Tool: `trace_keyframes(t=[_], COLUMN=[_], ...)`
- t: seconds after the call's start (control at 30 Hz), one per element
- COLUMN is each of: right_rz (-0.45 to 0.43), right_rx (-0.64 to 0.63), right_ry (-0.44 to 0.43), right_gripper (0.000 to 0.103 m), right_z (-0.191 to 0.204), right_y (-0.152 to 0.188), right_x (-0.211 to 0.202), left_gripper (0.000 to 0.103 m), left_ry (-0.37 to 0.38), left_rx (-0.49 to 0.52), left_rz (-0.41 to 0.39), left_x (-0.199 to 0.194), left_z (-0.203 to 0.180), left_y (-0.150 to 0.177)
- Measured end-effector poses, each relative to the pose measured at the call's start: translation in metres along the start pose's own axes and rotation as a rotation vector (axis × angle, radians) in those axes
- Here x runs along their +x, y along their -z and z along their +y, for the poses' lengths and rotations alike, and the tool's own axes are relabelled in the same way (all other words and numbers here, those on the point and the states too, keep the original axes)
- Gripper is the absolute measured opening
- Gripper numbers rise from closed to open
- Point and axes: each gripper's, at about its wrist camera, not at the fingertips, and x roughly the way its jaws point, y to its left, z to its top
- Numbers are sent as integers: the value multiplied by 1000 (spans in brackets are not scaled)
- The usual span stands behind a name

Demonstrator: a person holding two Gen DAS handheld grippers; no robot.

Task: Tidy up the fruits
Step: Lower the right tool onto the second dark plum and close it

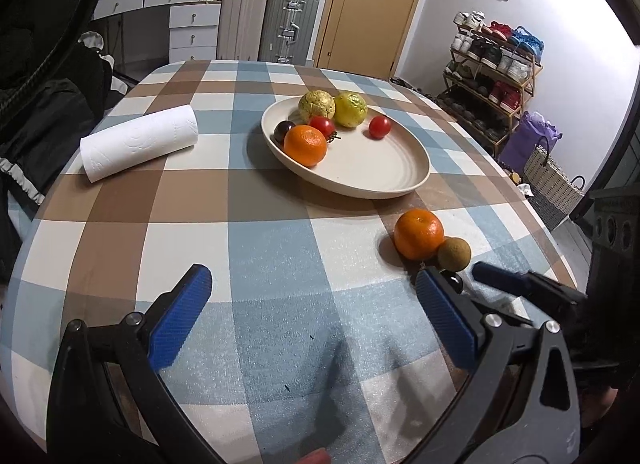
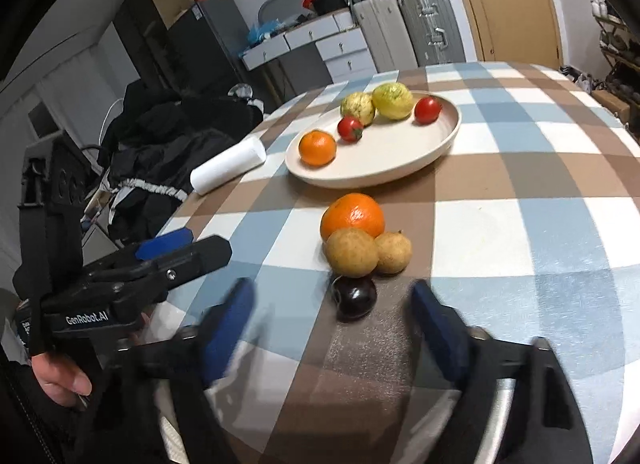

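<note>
Two grippers spread wide and empty — right gripper (image 2: 332, 328) near a dark plum (image 2: 355, 296), left gripper (image 1: 312, 316) over the checked desk (image 1: 260, 248), plate (image 1: 384, 172) of fruit beyond.

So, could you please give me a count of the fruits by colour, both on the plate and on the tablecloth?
Orange: 2, one on the plate, one on the cloth
Red: 2
Yellow-green: 2
Brown: 2
Dark purple: 2, one on the plate, one on the cloth
Total: 10
</note>
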Motion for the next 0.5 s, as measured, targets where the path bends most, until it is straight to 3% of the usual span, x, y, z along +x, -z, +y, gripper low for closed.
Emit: trace_keyframes(t=[0.17, 0.23, 0.5], right_rz=[-1, 4, 16], right_rx=[4, 4, -4], right_ry=[37, 50, 80], right_gripper=[65, 50, 26], right_z=[0, 0, -1], right_y=[0, 2, 3], right_x=[2, 3, 5], left_gripper=[102, 102, 102], left_ry=[-4, -15, -25], left_rx=[8, 9, 0], left_rz=[9, 8, 11], left_x=[0, 0, -1], left_z=[-2, -3, -3], left_y=[1, 1, 1])
